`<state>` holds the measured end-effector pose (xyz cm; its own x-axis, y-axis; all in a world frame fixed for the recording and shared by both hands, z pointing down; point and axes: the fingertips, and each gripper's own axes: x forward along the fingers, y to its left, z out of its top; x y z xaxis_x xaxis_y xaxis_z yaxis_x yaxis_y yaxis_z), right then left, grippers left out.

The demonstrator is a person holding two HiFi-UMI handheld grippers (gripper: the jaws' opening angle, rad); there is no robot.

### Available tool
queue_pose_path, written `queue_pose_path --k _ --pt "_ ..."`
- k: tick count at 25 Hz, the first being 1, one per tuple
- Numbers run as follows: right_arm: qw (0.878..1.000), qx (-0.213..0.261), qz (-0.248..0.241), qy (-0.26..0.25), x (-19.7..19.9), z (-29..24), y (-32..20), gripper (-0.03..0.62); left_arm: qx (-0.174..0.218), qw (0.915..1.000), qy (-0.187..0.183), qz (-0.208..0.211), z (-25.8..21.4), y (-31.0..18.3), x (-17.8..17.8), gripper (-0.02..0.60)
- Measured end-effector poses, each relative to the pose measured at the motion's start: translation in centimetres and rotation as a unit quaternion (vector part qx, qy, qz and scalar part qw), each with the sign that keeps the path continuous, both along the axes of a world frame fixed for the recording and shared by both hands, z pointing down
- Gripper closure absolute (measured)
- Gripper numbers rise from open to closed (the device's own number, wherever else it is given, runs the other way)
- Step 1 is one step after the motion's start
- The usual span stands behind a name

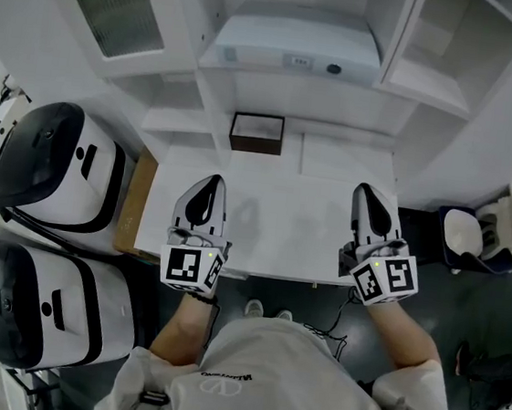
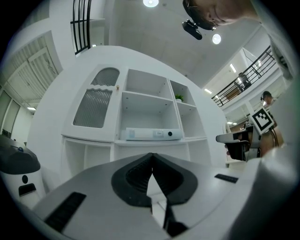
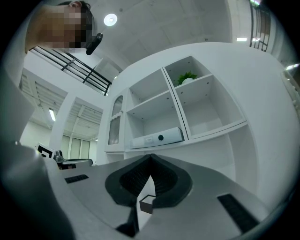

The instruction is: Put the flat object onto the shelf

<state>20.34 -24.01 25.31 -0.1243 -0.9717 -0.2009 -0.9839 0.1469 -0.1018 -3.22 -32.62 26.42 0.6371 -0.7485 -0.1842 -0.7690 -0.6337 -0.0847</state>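
White desk [image 1: 273,220] runs under both my tools, w/ a white shelf unit behind it.

L gripper [image 1: 209,185] rests low over the desk at approx 11 o'clock from me. Its jaws are closed, pads together at the tips, nothing between them. R gripper [image 1: 367,196] sits at approx 1 o'clock, also closed and empty. A small dark shape shows thru the slit under its pads, but that's the dark box [image 1: 255,148] farther off, not gripped. The two grippers are well apart, both pointing toward 12.

Dark box stands on the desk at 12 o'clock, against the back, between the lines of the two grippers. It has an open top and a pale inside.

Flat box [image 1: 297,48], white w/ a round black dot and a small label on its front edge, lies on the shelf [image 1: 289,79] straight up at 12, in the mid compartment, above the dark box. Neither gripper touches it.

At 10 o'clock, a cabinet door [image 1: 114,0] w/ ribbed glass. At 9 o'clock and 8 o'clock, beside the desk, two white/black cookers [image 1: 54,167]. At 3 o'clock, a dark bin [image 1: 462,237] on the floor. A plant [image 3: 187,76] sits in the top R compartment, seen from R gripper view.
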Motion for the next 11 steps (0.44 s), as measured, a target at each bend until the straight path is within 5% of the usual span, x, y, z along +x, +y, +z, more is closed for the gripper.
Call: queue_pose_path --k 11 --pt "1.000 -0.003 0.001 -0.003 0.23 0.10 -0.35 0.585 -0.009 0.9999 0.004 0.003 0.55 -0.24 0.28 0.577"
